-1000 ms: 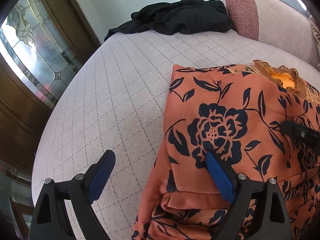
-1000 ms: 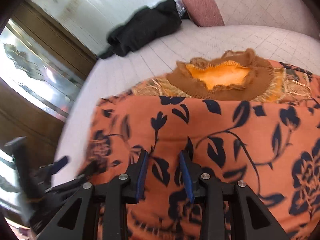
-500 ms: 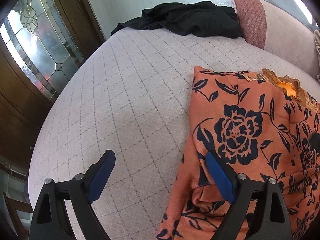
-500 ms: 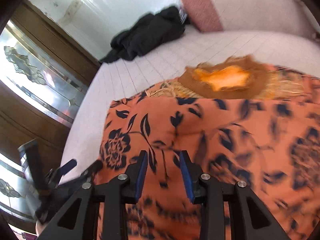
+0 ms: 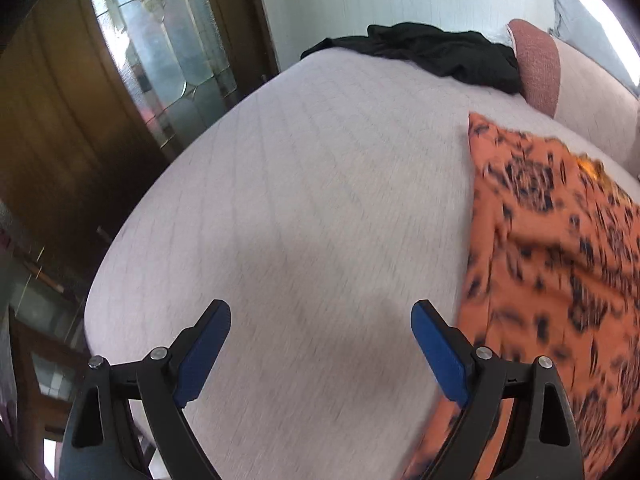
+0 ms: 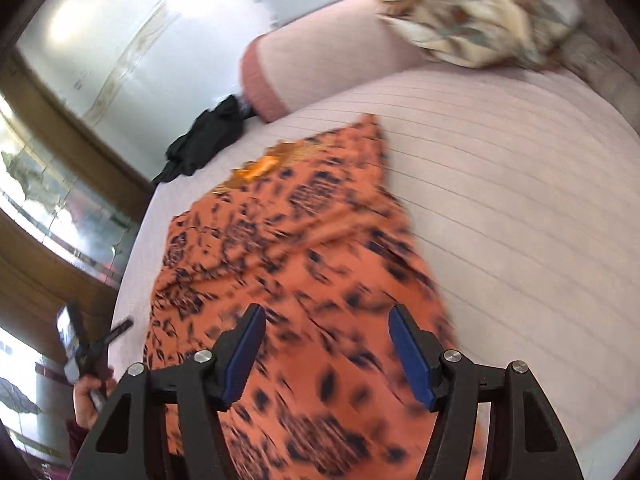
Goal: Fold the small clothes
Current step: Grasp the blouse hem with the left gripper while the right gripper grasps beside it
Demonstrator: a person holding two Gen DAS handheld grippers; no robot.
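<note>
On the pale quilted bed the orange floral garment lies folded, blurred. Left gripper hangs spread wide and empty over bare bedding beside its edge; right gripper hovers spread and empty above the cloth. Black clothing sits by the pink bolster, a patterned pillow beyond

A home, prob. a bedroom: quilted bed w/ pink bolster, patterned pillow, black clothes dumped, wooden door w/ leaded glass.
</note>
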